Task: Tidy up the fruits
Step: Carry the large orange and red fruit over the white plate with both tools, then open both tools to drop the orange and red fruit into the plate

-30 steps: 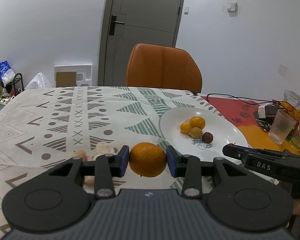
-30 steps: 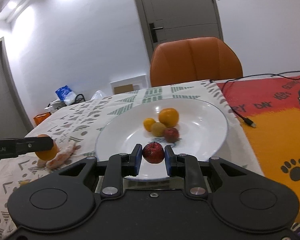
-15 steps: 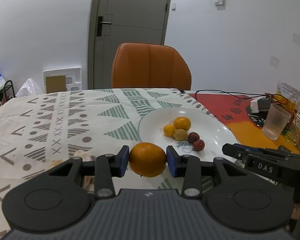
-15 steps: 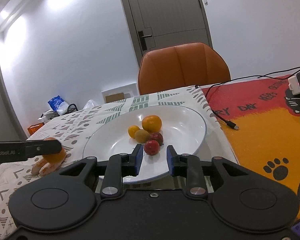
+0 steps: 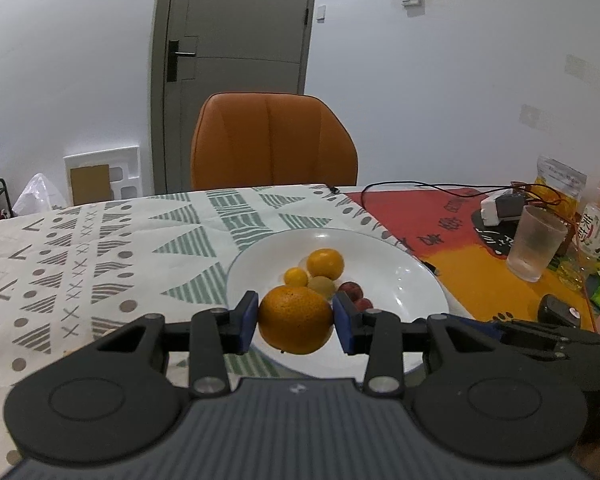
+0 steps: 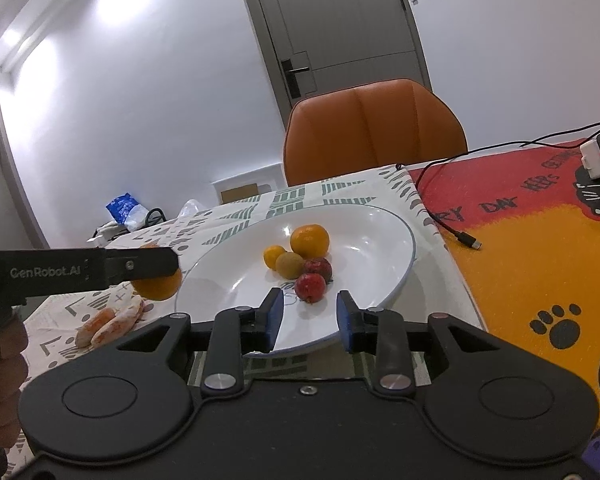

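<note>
My left gripper (image 5: 295, 322) is shut on a large orange (image 5: 295, 319), held in the air at the near left edge of the white plate (image 5: 416, 280). The same orange (image 6: 158, 286) shows in the right wrist view under the left gripper's black finger. The plate (image 6: 372, 236) holds an orange (image 6: 309, 241), a small yellow fruit (image 6: 273, 256), a brownish fruit (image 6: 289, 265) and two red fruits (image 6: 311, 287). My right gripper (image 6: 309, 316) stands just short of the nearer red fruit, its jaws opening, with nothing between the pads.
Orange peel pieces (image 6: 110, 321) lie on the patterned cloth left of the plate. A cable (image 6: 458, 232) runs over the red and orange mat. A plastic cup (image 5: 536, 242), a bottle (image 5: 598, 220) and a charger (image 5: 500, 208) stand at the right. An orange chair (image 5: 274, 144) is behind the table.
The right gripper let go of the red fruit, which now lies on the plate, and drew back with its jaws wider. The left gripper carried the orange rightwards to the plate's edge.
</note>
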### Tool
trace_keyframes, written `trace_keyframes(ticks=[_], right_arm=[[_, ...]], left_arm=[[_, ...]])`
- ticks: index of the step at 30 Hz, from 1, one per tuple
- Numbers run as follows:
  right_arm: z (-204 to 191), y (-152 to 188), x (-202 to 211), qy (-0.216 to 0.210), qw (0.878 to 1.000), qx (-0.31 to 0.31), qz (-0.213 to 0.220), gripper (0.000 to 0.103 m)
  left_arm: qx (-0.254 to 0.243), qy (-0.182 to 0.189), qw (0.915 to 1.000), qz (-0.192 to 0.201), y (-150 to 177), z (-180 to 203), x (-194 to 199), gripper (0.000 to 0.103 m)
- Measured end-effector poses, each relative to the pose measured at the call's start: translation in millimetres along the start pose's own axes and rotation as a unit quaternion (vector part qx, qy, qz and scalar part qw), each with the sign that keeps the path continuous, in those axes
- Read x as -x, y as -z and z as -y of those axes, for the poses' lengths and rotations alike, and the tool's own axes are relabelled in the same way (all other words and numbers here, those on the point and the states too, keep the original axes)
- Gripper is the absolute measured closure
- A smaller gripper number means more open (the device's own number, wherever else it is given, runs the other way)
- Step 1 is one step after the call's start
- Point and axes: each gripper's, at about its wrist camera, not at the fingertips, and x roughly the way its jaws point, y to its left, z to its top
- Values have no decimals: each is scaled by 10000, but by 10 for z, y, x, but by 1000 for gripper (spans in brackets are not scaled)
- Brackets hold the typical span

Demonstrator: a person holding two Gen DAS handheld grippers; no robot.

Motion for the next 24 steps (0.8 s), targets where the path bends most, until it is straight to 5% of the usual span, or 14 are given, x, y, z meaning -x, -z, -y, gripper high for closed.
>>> trace_keyframes(ticks=[9,24], right_arm=[[-21,9,-8,-55,10000,15,-26,72],[-198,17,-13,-202,9997,119,-63,51]], left_arm=[[-16,-184,9998,80,3,-72,60,60],[196,-647,9977,75,123,-418,330,30]])
